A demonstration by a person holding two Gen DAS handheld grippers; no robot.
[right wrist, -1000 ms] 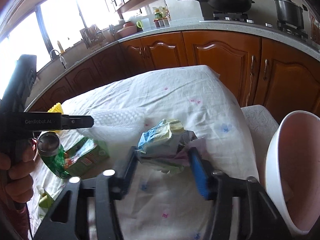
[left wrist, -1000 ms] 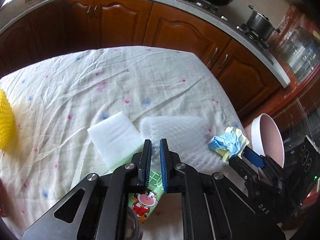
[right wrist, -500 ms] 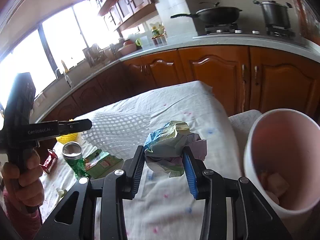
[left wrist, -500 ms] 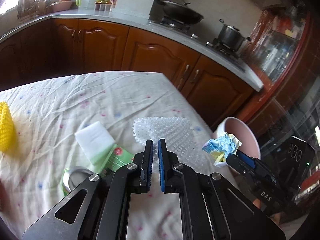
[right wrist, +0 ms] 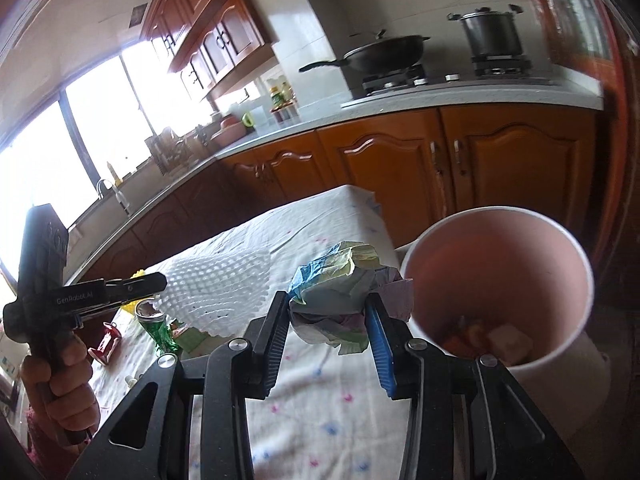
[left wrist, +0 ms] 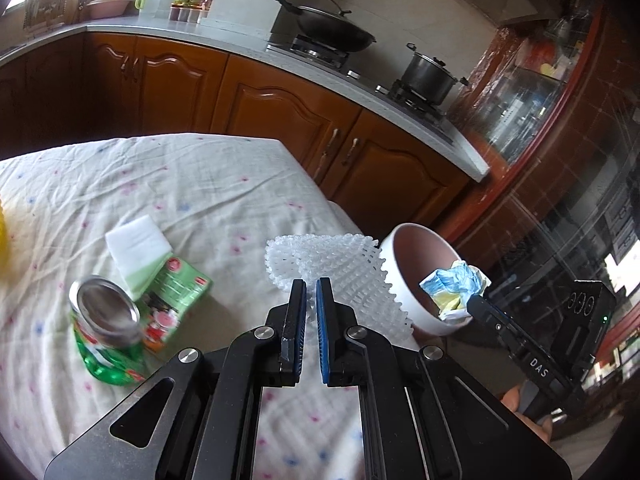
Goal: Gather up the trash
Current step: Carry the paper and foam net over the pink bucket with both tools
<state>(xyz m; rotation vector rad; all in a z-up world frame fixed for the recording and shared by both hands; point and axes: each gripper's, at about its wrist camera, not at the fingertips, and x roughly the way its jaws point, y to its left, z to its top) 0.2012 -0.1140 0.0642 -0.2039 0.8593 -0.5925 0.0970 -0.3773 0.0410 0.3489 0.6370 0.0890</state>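
Note:
My left gripper (left wrist: pixel 311 292) is shut on a white foam net sleeve (left wrist: pixel 340 264) and holds it above the table's right edge; the sleeve also shows in the right wrist view (right wrist: pixel 216 284). My right gripper (right wrist: pixel 328 312) is shut on a crumpled paper wad (right wrist: pixel 340 292), blue, yellow and white, lifted off the table beside the pink-lined trash bin (right wrist: pixel 500 280). In the left wrist view the paper wad (left wrist: pixel 456 288) hangs over the bin (left wrist: pixel 416 256) rim. The bin holds some scraps at its bottom.
On the flowered tablecloth (left wrist: pixel 160 184) lie a white sponge (left wrist: pixel 136 244), a green snack packet (left wrist: pixel 176 292) and a green can (left wrist: pixel 108 332). A small red item (right wrist: pixel 106 340) lies near the left hand. Wooden kitchen cabinets and a stove stand behind the table.
Both grippers rose off the table. The right gripper closed on the paper wad and carried it right toward the bin. The left gripper lifted the foam net.

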